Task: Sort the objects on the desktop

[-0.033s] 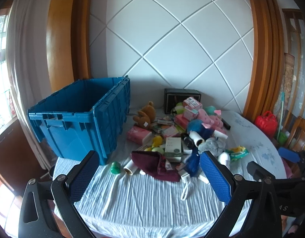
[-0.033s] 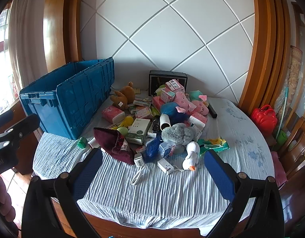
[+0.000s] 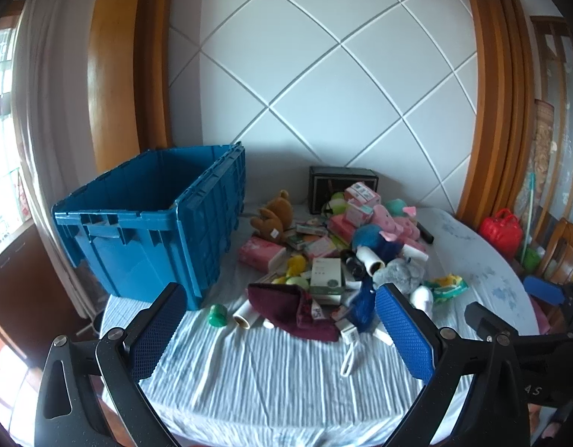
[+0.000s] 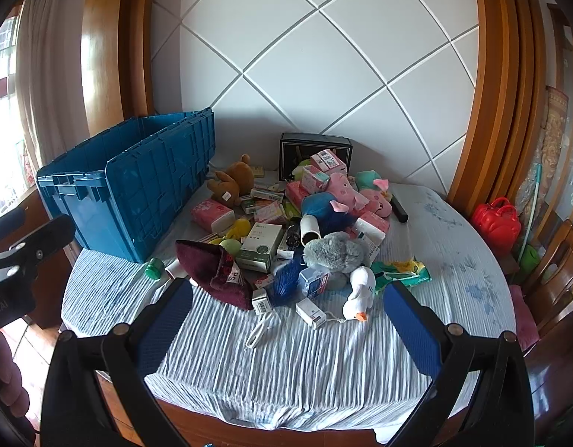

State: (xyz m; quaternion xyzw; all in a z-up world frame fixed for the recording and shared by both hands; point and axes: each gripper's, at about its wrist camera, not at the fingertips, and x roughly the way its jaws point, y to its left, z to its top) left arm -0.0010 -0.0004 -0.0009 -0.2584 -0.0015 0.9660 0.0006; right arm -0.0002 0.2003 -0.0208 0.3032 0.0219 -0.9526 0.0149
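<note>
Blue crate (image 3: 148, 231) stands left of the toy-and-box heap (image 4: 286, 231); both tongs, left (image 3: 282, 335) and right (image 4: 286, 331), gape wide and empty, so pick edge pieces singly.

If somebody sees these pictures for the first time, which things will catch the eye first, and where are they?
First, the big blue crate, open-topped at the table's left. Next, the colourful heap of plush toys and small boxes in the middle of the striped tablecloth. Both grippers, left and right, hang open and hold nothing.
</note>
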